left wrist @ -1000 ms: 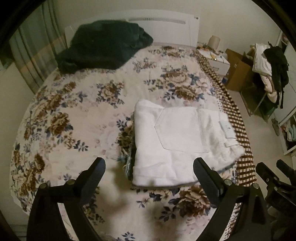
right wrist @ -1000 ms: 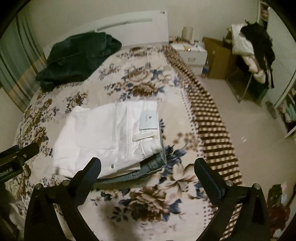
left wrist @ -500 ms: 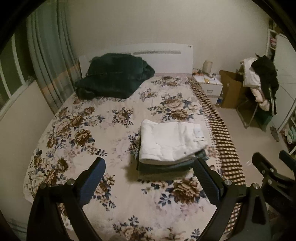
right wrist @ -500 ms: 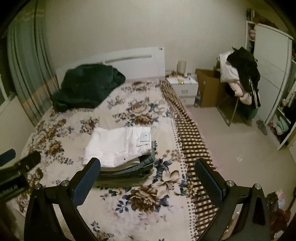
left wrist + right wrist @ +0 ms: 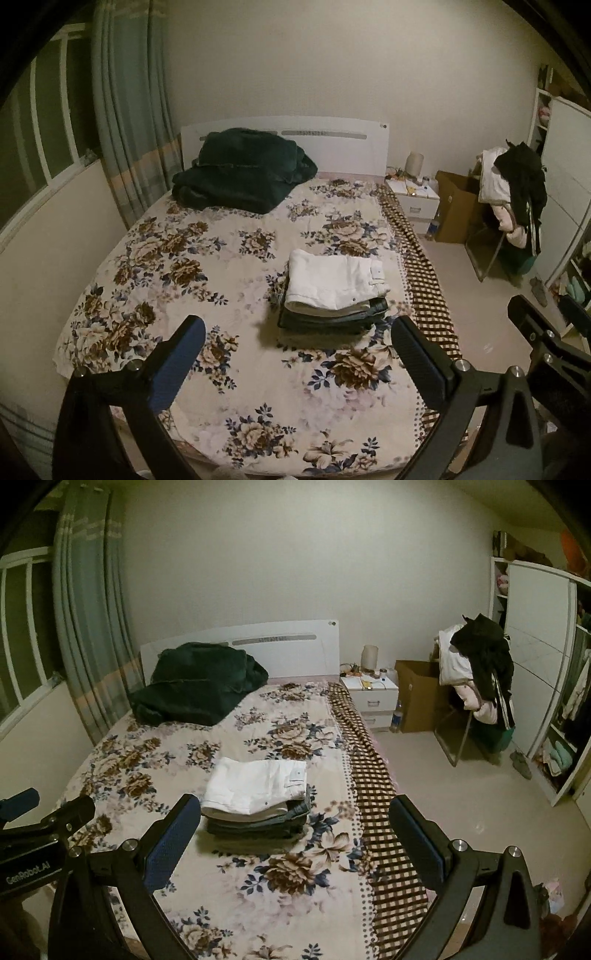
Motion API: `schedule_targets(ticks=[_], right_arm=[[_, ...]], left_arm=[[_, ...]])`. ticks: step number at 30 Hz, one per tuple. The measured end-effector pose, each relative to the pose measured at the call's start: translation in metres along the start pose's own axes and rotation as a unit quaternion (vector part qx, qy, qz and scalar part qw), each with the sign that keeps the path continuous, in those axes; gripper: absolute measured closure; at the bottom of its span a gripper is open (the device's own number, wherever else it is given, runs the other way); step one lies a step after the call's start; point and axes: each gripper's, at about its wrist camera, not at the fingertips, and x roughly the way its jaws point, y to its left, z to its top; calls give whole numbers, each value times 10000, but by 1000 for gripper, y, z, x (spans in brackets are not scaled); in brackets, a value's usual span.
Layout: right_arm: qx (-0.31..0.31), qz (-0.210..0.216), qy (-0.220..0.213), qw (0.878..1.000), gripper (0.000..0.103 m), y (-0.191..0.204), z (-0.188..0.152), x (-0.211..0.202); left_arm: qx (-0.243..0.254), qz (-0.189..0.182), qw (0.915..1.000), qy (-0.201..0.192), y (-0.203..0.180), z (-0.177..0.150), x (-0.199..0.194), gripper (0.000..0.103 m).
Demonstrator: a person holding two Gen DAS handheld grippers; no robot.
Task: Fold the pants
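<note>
Folded white pants [image 5: 334,282] lie on top of a stack of folded darker pants [image 5: 332,318] on the floral bed [image 5: 207,280], right of centre. The stack also shows in the right wrist view [image 5: 255,794]. My left gripper [image 5: 297,345] is open and empty, held well back from the stack, above the foot of the bed. My right gripper [image 5: 295,825] is open and empty, equally far back. The right gripper shows at the right edge of the left wrist view [image 5: 546,332]; the left gripper shows at the left edge of the right wrist view [image 5: 40,819].
A dark green blanket [image 5: 240,171] is heaped at the white headboard [image 5: 332,140]. A checked cloth [image 5: 380,812] runs along the bed's right edge. A nightstand [image 5: 373,698], a cardboard box [image 5: 417,694], a chair with clothes [image 5: 476,672] and a wardrobe [image 5: 543,664] stand on the right. Curtains [image 5: 129,129] hang on the left.
Both grippers have pulled far back and up from the folded stack, so the whole bed and room now show. The stack has not moved.
</note>
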Motion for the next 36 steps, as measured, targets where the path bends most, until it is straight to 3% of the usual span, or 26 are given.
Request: schedule_targets(ticks=[8, 36], right_arm=[[-17, -5, 1, 10000, 0, 10, 8, -30], [41, 61, 184, 9998, 0, 20, 11, -24]], left_arm=[[47, 29, 10000, -13, 8, -5, -16, 0], [103, 127, 9998, -145, 20, -12, -28, 0]])
